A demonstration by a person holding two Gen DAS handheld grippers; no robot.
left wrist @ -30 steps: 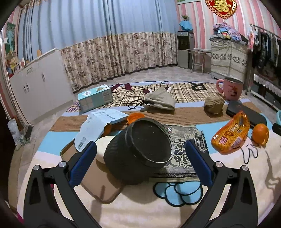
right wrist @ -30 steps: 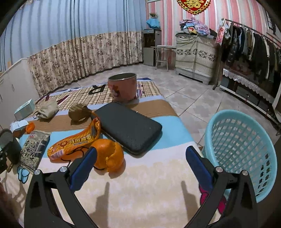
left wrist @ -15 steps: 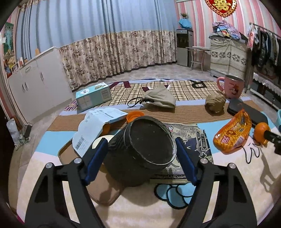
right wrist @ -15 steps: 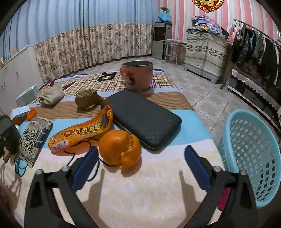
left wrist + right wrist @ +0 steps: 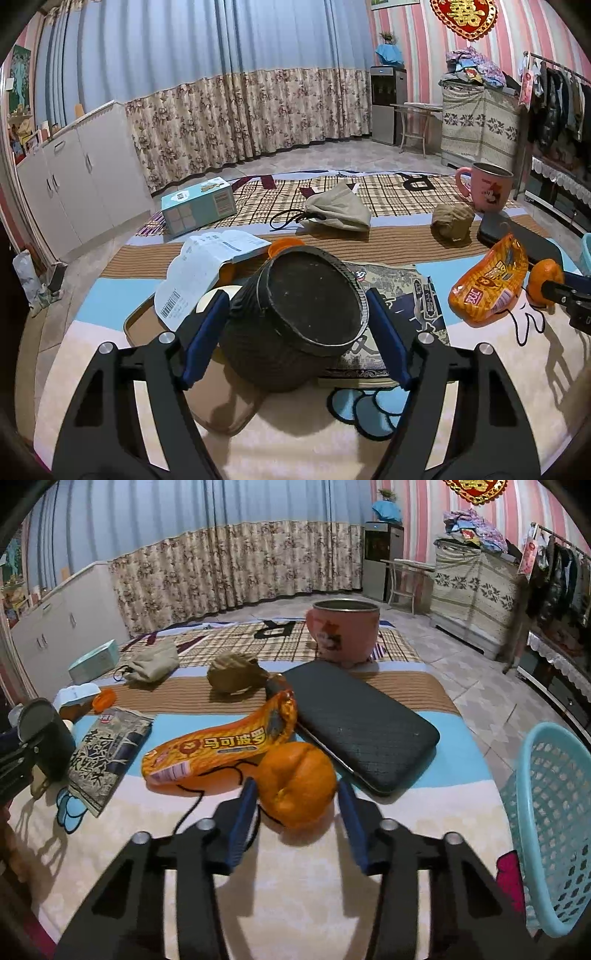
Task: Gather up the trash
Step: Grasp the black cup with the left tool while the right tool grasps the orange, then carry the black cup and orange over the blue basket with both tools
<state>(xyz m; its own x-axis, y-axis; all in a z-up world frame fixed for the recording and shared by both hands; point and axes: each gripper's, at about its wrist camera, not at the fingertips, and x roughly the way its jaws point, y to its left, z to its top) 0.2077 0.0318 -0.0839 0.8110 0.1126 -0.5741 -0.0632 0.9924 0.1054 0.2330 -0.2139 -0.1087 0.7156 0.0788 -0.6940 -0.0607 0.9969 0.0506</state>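
A black ribbed paper cup [image 5: 295,325] lies on its side over a brown tray [image 5: 221,398]. My left gripper [image 5: 297,295] is closing, and both blue pads press on the cup's sides. On the blanket at the right sits an orange with a split peel [image 5: 295,786]. My right gripper [image 5: 296,782] is closing around the orange; its pads stand close on either side, not visibly pressing. An orange snack bag [image 5: 221,746] and a dark snack packet [image 5: 107,749] lie between the two grippers. The left gripper's cup [image 5: 44,734] also shows at the right wrist view's left edge.
A light-blue plastic basket [image 5: 554,812] stands off the bed's right edge. A black case [image 5: 362,734], a pink mug [image 5: 343,631], crumpled brown paper [image 5: 232,674], a beige pouch [image 5: 340,212], a tissue box [image 5: 197,210] and a printed paper sheet [image 5: 207,266] lie on the blanket.
The left jaws have drawn in from wide open onto the black cup. The right gripper has moved forward to the orange and its jaws have narrowed around it.
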